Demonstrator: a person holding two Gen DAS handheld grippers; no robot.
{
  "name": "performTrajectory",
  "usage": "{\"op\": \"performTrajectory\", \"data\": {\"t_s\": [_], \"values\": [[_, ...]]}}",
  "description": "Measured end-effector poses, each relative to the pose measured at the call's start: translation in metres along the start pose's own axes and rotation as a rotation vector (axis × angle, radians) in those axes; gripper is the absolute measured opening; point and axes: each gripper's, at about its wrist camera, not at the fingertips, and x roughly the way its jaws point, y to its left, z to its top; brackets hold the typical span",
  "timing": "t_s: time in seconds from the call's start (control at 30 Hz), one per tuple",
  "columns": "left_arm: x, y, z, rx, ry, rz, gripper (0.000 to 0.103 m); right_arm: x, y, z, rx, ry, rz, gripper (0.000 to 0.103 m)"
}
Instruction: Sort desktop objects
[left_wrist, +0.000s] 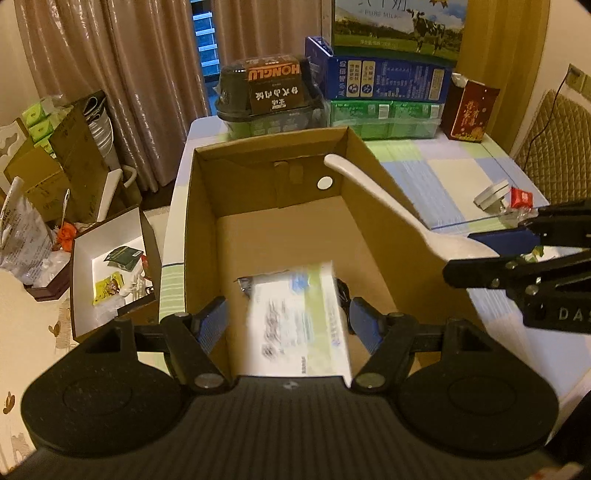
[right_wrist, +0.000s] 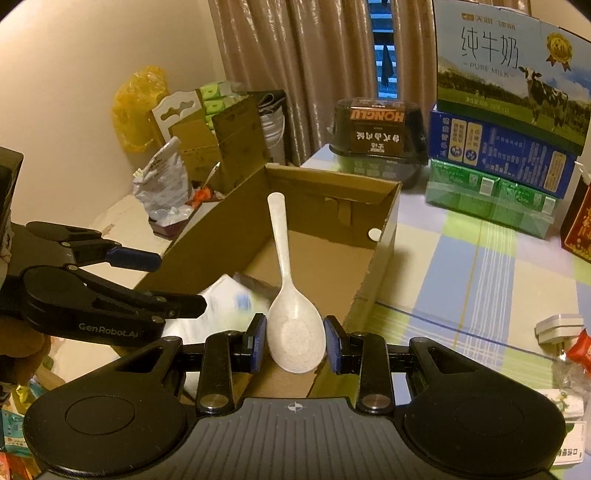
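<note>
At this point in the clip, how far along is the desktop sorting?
Done: nothing rests loose in the cardboard box yet.
In hand: the left gripper holds a white packet over the box floor; the right gripper grips a white spoon by its bowl above the box.
Left: a grey adapter and a red wrapper still lie on the checked tablecloth.
</note>
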Motion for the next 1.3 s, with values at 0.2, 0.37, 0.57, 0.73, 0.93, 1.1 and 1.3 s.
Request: {"op": "performTrajectory", "data": {"t_s": [0.2, 0.37, 0.57, 0.73, 0.93, 1.1, 1.3], "values": [[0.001, 0.005, -0.005, -0.003, 0.004, 0.011, 0.068, 0.005, -0.003, -0.002, 0.012, 0.007, 0.001, 0.030], [-0.002, 0.008, -0.007, 0.002, -0.002, 0.022, 0.068, 0.008, -0.002, -0.003, 0.023, 0.011, 0.008, 0.030], [-0.003, 0.007, -0.008, 0.003, -0.003, 0.024, 0.068, 0.019, -0.002, 0.000, 0.068, 0.043, 0.059, 0.034], [-0.003, 0.007, -0.013, -0.001, 0.002, 0.022, 0.068, 0.017, -0.010, -0.003, 0.089, 0.023, 0.048, 0.050], [-0.004, 0.005, -0.022, -0.017, 0.007, 0.015, 0.070, -0.002, -0.028, -0.011, 0.117, -0.006, -0.002, 0.063], [-0.012, -0.003, -0.027, -0.016, -0.010, 0.017, 0.077, -0.026, -0.039, -0.020, 0.124, -0.039, -0.034, 0.076], [-0.025, -0.015, -0.030, -0.023, -0.040, 0.026, 0.088, -0.053, -0.047, -0.033, 0.118, -0.049, -0.057, 0.085]]}}
